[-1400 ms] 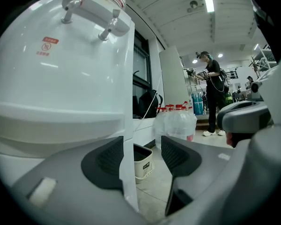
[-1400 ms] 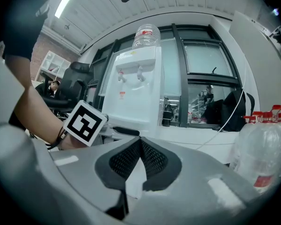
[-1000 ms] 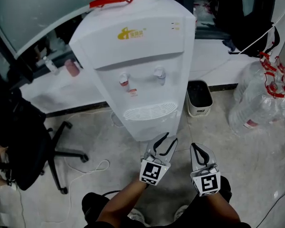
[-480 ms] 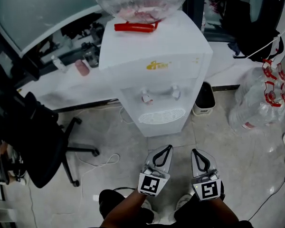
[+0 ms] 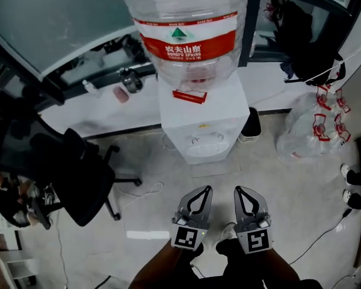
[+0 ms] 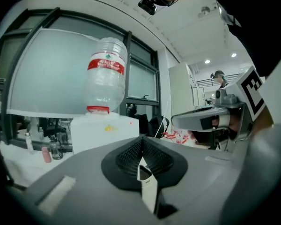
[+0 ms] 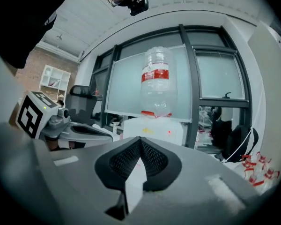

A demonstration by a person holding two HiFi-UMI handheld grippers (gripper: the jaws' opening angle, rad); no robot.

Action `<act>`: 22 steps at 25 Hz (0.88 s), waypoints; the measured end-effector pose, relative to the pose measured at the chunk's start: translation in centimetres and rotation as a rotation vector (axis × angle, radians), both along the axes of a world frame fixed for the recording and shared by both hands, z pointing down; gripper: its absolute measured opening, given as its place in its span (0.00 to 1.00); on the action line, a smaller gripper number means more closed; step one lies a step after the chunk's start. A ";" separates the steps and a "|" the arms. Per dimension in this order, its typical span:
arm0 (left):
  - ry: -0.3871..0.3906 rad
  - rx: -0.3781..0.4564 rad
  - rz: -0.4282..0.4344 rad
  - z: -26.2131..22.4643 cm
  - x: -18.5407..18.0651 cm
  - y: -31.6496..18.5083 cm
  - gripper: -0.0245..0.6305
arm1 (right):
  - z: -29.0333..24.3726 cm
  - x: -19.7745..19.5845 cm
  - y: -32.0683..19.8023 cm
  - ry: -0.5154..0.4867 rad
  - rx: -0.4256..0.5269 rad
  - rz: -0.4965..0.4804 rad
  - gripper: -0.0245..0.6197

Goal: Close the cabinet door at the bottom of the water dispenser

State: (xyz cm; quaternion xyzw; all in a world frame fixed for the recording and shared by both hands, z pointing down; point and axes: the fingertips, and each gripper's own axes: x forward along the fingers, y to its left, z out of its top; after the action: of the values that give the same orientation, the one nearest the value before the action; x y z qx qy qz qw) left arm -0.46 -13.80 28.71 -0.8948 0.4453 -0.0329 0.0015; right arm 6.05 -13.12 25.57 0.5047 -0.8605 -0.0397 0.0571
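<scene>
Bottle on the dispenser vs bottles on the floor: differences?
The mounted bottle sits neck-down on the water dispenser; the floor bottles lie heaped beside it. The mounted bottle wears a wide red label; the floor bottles show red handles. Both are clear plastic.

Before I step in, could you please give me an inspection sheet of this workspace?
Surface: grey tiled floor; no spill seen.
Job's things: dispenser with a bottle on top; its cabinet door cannot be seen from above.
Clutter: chair at left, bin beside the dispenser, empty jugs at right.
Grippers: left gripper and right gripper both shut, empty, side by side and clear of the dispenser.
Cables: white cord on the floor left of the dispenser; black cable at right.
Surroundings: window ledge with small bottles; someone's shoes at the right edge.
</scene>
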 end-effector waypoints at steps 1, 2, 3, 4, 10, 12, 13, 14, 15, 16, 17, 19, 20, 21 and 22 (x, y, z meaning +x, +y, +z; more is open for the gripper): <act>0.007 -0.005 -0.010 -2.0 -0.4 0.3 0.06 | -2.2 -0.3 0.2 0.008 0.012 -0.007 0.04; 0.017 -0.004 -0.022 -4.0 -0.7 0.6 0.06 | -4.2 -0.6 0.4 0.011 0.027 -0.015 0.04; 0.026 0.000 -0.033 -5.8 -1.1 0.8 0.06 | -6.2 -0.9 0.6 0.009 0.042 -0.020 0.04; 0.032 0.004 -0.042 -7.5 -1.4 1.0 0.06 | -8.0 -1.2 0.9 0.007 0.053 -0.024 0.04; 0.080 -0.013 -0.101 -13.5 -3.5 2.2 0.06 | -13.0 -1.8 2.0 0.059 0.042 -0.030 0.04; 0.079 -0.012 -0.100 -14.3 -4.1 2.6 0.06 | -13.8 -2.3 2.1 0.067 0.040 -0.024 0.04; 0.075 -0.012 -0.096 -14.5 -4.2 2.9 0.06 | -13.9 -2.4 2.3 0.063 0.029 -0.020 0.04; 0.070 -0.013 -0.091 -14.7 -4.3 3.3 0.06 | -14.0 -2.5 2.6 0.057 0.014 -0.015 0.04; 0.068 -0.011 -0.088 -15.0 -4.3 3.6 0.06 | -14.1 -2.5 2.8 0.053 0.002 -0.012 0.04; 0.068 -0.006 -0.087 -15.6 -4.4 3.9 0.06 | -14.4 -2.4 3.0 0.054 -0.001 -0.011 0.04; 0.069 -0.001 -0.090 -16.0 -4.5 4.2 0.06 | -14.8 -2.4 3.2 0.056 0.004 -0.012 0.04; 0.064 0.006 -0.104 -16.7 -4.9 4.5 0.06 | -15.8 -2.4 3.5 0.052 0.028 -0.011 0.04; 0.062 0.009 -0.110 -17.0 -5.1 4.6 0.06 | -16.3 -2.3 3.5 0.046 0.041 -0.008 0.04; 0.062 0.013 -0.115 -17.2 -5.2 4.7 0.06 | -16.7 -2.2 3.6 0.040 0.048 -0.005 0.04; 0.064 0.016 -0.120 -17.4 -5.4 4.7 0.06 | -17.0 -2.1 3.7 0.037 0.052 -0.004 0.04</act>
State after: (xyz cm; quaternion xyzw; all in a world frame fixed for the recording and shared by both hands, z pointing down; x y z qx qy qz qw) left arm -5.85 -9.08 11.34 -0.8671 0.4980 -0.0009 -0.0077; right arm 3.92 -9.45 8.57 0.5033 -0.8590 -0.0716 0.0599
